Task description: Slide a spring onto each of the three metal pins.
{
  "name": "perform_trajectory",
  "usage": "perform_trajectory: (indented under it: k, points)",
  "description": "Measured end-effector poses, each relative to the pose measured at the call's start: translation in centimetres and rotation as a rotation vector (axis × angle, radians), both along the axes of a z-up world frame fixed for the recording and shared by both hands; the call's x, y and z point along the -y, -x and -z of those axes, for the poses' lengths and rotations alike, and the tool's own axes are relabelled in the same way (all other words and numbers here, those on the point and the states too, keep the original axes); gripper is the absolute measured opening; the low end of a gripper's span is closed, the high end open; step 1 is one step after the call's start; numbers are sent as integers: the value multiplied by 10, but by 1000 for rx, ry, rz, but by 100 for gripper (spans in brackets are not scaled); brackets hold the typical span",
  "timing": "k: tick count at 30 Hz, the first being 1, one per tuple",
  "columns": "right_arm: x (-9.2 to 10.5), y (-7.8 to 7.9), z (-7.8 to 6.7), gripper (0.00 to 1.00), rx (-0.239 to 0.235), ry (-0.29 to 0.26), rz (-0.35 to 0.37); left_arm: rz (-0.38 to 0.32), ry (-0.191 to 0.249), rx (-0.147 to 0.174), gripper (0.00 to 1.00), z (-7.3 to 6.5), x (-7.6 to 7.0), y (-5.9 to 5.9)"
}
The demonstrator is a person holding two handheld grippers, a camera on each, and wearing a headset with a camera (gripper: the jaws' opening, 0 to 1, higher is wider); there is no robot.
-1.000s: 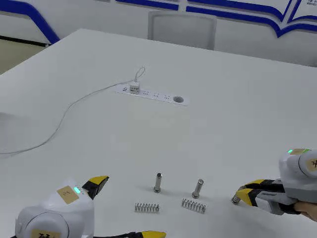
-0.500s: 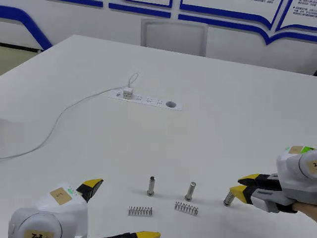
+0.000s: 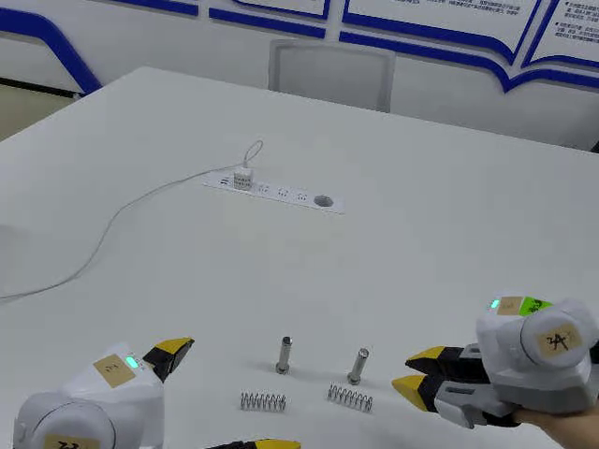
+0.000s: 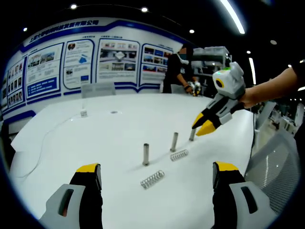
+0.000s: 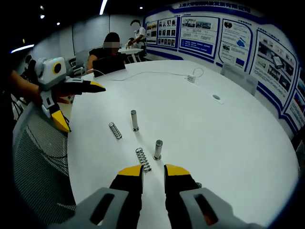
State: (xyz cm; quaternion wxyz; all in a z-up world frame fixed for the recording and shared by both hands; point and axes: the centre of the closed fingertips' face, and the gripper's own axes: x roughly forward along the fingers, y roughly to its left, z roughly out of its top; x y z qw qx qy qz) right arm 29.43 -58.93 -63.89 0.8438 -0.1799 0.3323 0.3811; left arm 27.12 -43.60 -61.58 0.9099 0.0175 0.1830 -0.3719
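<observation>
White bench [image 3: 449, 215] carries, near the person, a left pin [image 3: 284, 354] and a right pin [image 3: 358, 365] standing upright, with a left spring [image 3: 263, 401] and a right spring [image 3: 350, 398] lying just before them. The left gripper [image 3: 229, 393] at the near left has jaws wide apart and empty; the right gripper [image 3: 402, 371], right of the pins, has jaws a little apart, holding nothing, a third pin [image 4: 192, 135] just beside its tips.
</observation>
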Motion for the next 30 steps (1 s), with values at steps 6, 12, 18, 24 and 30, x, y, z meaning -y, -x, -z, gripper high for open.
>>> perform_trajectory:
  k: [6,12,18,24,30]
  points:
    - [-4,5,17,18,-24,33,-32,8,-17,-1,99,3,1,1]
    - [-5,4,27,18,-41,32,-22,16,-20,1,99,3,2,2]
    - [-10,0,36,18,-49,38,-35,20,-24,0,99,4,2,3]
    - [-18,-3,43,18,-60,40,-55,20,-26,-9,99,6,2,3]
    - [-23,-4,52,18,-70,53,-75,15,-25,-13,99,6,0,3]
